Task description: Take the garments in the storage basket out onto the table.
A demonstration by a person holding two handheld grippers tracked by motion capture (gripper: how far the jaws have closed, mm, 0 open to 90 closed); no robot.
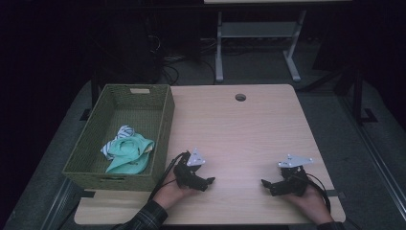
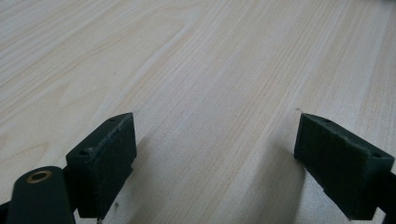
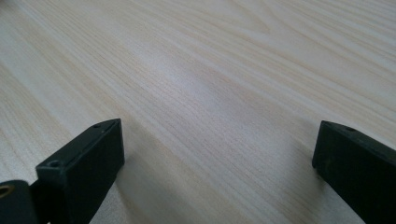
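Resting low on the pale wooden table [image 1: 239, 134], the left gripper [image 1: 205, 182] and the right gripper [image 1: 268, 184] sit in the person's hands near the front edge, pointed toward each other with a stretch of bare wood between them. Both sets of jaws stand wide apart and hold nothing; the left gripper view shows only wood grain between its black pads [image 2: 105, 158], and the right gripper view shows the same between its own pads [image 3: 84, 168]. That posture reads as a neutral, parked position: hands down, tools released, ready rather than working.

A crumpled mint-green cloth with a striped white piece [image 1: 127, 153] lies inside the olive woven rectangular basket [image 1: 165, 120] at the table's left edge, toward the basket's near end and just beside the left gripper across the basket wall. Lying loosely heaped in the basket, it looks set down there, so the tidying seems finished or not yet begun.

Dim light makes the cloth hard to read: whether it is one item or several cannot be told. The basket's near wall hides its lower folds. Only the sleeve cuffs and hands enter the high view, and the dark floor behind the table, with a desk frame and cables, is mostly lost in shadow.
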